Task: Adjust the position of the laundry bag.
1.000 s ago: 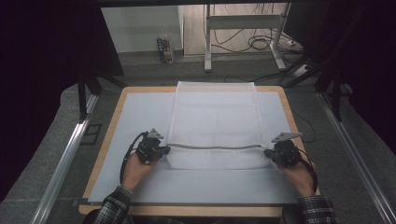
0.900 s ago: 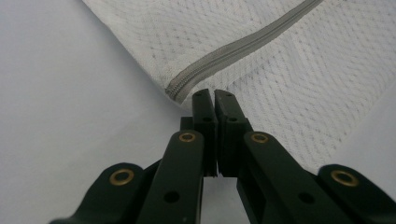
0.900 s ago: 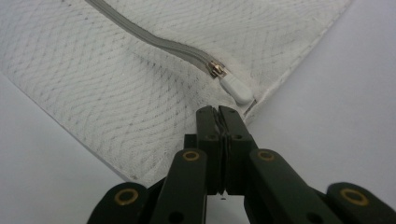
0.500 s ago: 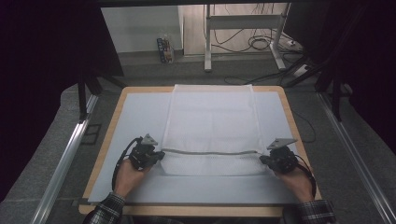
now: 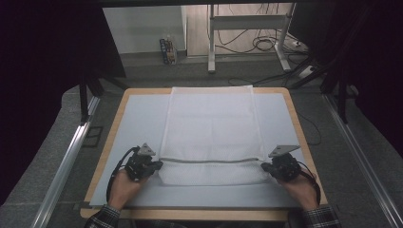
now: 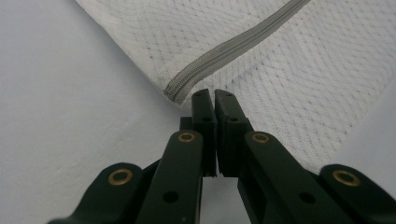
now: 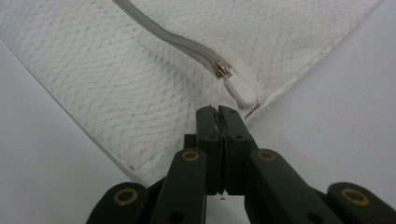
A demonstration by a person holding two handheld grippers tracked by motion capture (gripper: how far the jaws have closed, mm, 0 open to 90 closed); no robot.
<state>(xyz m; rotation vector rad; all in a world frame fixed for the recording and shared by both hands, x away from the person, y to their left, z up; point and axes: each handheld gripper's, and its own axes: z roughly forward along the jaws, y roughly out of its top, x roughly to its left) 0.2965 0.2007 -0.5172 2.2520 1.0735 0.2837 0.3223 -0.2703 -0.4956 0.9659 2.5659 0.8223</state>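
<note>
A white mesh bag (image 5: 211,128) lies flat on the pale mat (image 5: 138,118), stretched from the far edge toward the person. A grey zipper (image 5: 209,160) runs across its near end. My left gripper (image 5: 159,165) is shut on the bag's left edge by the zipper's end (image 6: 175,88); in the left gripper view the jaws (image 6: 213,95) meet on the mesh (image 6: 303,79). My right gripper (image 5: 263,166) is shut on the bag's right edge. In the right gripper view its tips (image 7: 217,111) pinch the mesh (image 7: 116,93) just below the white zipper pull (image 7: 238,88).
The mat sits on a wooden table board (image 5: 299,128). Metal rails (image 5: 66,161) run along both sides of the table. Beyond the far edge stand desk legs (image 5: 211,42) with loose cables (image 5: 266,45) on the floor.
Both grippers have drawn back toward the near edge of the table, and the bag has slid that way with them. Both stay shut on its edges.
</note>
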